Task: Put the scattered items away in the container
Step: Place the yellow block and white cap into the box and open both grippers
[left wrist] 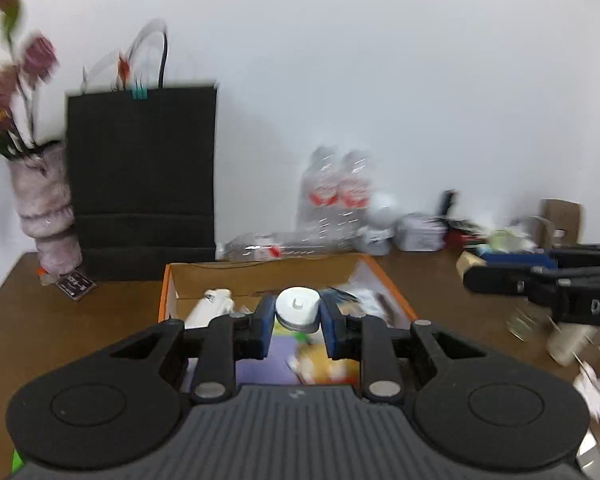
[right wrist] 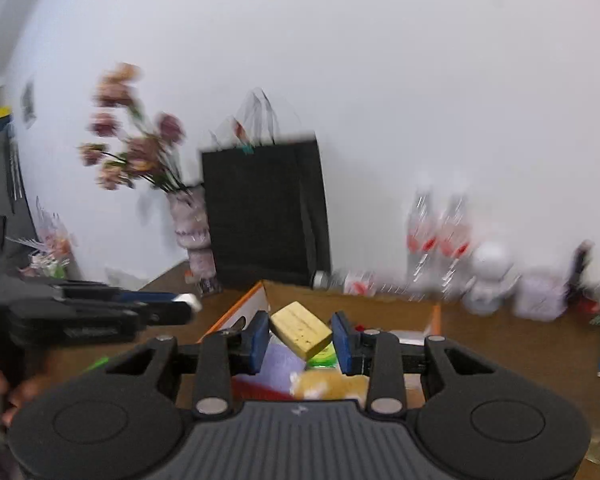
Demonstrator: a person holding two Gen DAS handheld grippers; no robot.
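An open cardboard box [left wrist: 260, 270] with orange edges sits on the brown table and holds several items. My left gripper [left wrist: 298, 314] is shut on a round white and silver disc [left wrist: 298, 308], held above the box. My right gripper [right wrist: 302, 338] is shut on a yellow rectangular block [right wrist: 300, 330], tilted, held above the same box [right wrist: 340, 300]. The right gripper shows at the right edge of the left wrist view [left wrist: 540, 280]. The left gripper shows at the left of the right wrist view [right wrist: 100, 316].
A black paper bag [left wrist: 140, 184] and a fuzzy vase of pink flowers [left wrist: 48, 216] stand behind the box at the left. Plastic bottles [left wrist: 336, 192], a white figure [right wrist: 488, 276] and small clutter [left wrist: 480, 236] line the wall. Loose items [left wrist: 568, 340] lie at the right.
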